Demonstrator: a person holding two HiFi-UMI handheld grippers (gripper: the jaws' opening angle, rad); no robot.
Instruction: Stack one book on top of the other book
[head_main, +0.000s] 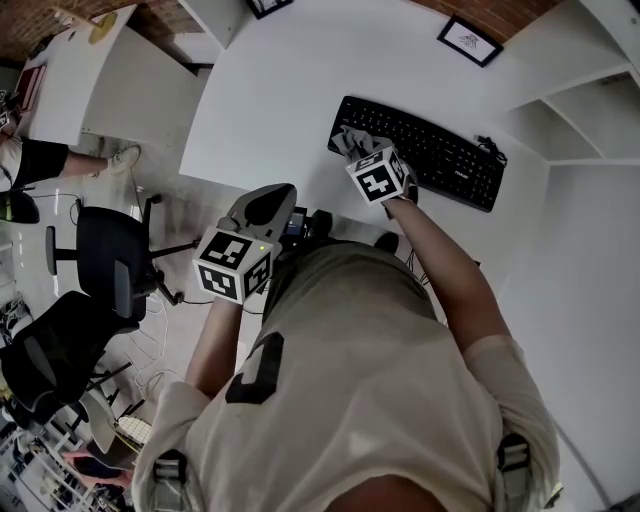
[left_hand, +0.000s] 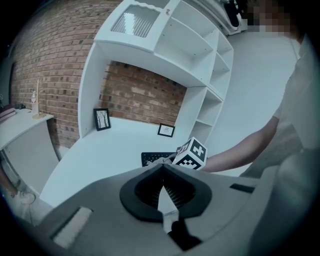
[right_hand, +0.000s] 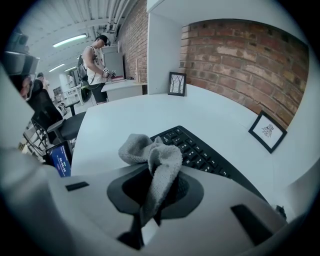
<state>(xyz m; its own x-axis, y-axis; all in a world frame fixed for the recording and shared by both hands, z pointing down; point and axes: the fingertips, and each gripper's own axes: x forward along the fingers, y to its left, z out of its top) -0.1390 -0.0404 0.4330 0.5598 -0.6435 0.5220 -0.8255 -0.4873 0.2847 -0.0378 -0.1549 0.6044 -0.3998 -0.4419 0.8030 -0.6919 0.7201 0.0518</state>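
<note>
No book shows in any view. My right gripper (head_main: 350, 143) hovers over the left end of a black keyboard (head_main: 430, 152) on the white desk (head_main: 300, 90). It is shut on a crumpled grey cloth (right_hand: 152, 152), which bulges out past its tips (right_hand: 156, 176). My left gripper (head_main: 263, 206) is held at the desk's near edge, close to my body. Its jaws (left_hand: 162, 174) are pressed together with nothing between them. In the left gripper view, the right gripper's marker cube (left_hand: 190, 154) sits by the keyboard (left_hand: 150, 158).
Two small framed pictures (right_hand: 267, 131) (right_hand: 176, 83) lean on the brick wall at the back of the desk. White shelves (head_main: 590, 90) rise at the right. Black office chairs (head_main: 105, 262) stand on the floor to the left. Another person (right_hand: 95, 61) stands far off.
</note>
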